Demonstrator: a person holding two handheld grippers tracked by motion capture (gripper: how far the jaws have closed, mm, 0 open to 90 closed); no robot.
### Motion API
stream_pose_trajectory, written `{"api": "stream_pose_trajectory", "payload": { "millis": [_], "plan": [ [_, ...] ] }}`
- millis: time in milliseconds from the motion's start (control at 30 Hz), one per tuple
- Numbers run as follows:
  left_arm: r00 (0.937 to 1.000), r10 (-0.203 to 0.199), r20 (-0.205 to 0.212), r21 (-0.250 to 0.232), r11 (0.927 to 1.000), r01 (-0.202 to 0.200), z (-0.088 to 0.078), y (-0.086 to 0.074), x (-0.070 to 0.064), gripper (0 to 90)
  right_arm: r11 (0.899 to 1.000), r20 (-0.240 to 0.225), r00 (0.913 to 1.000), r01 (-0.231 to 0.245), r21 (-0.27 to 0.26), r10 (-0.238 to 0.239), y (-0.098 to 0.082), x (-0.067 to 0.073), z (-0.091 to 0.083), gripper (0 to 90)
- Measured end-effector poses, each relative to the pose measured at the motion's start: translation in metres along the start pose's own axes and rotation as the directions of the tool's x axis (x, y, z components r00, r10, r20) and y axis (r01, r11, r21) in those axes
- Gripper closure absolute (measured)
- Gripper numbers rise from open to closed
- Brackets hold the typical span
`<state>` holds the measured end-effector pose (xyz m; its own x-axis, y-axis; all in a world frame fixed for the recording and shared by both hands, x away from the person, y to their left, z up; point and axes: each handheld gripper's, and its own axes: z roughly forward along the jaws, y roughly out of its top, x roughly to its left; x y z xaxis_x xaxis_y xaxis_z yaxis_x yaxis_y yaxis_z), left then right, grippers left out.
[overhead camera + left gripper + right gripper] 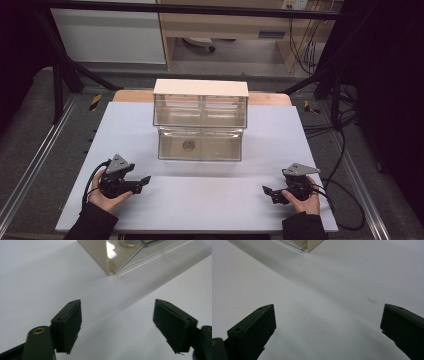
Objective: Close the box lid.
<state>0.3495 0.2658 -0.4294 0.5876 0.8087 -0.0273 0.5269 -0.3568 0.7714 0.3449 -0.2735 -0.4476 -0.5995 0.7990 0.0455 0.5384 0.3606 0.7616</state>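
A clear plastic drawer cabinet (200, 107) with a cream top stands at the middle of the white table (210, 205). Its lower drawer (200, 147) is pulled out toward me, and a small round object (189, 145) lies in it. At the front left, my left gripper (142, 183) is open with nothing between its jaws. In the left gripper view the left gripper (116, 302) points over bare table toward the drawer's corner (112, 257). My right gripper (269, 194) is open at the front right. In the right gripper view the right gripper (329, 306) is wide and holds nothing.
Black cables (345, 200) trail off the table's right side. Black frame poles (60, 75) stand at both back corners. A wooden desk (225, 25) stands on the floor beyond the table. White table surface lies between the two grippers.
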Motion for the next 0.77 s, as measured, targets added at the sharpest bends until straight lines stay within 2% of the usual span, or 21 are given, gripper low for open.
{"api": "stream_pose_trajectory", "payload": {
  "millis": [233, 400, 767],
  "plan": [
    [1.0000, 0.002, -0.001, 0.003, 1.0000, -0.002, -0.001, -0.014, 0.007, 8.2, 1.000, -0.006, 1.0000, -0.005, 0.004, 0.005, 0.000, 0.001, 0.000, 0.9],
    [1.0000, -0.001, -0.001, 0.000, 1.0000, 0.001, 0.000, -0.020, 0.012, 7.0, 1.000, -0.010, 0.9999, -0.007, 0.004, 0.007, 0.000, 0.001, 0.000, 0.9],
    [1.0000, -0.001, 0.003, 0.002, 1.0000, 0.001, 0.001, -0.023, 0.013, 7.4, 1.000, -0.013, 0.9999, -0.005, 0.009, 0.005, -0.001, 0.000, 0.001, 0.9]
  ]
}}
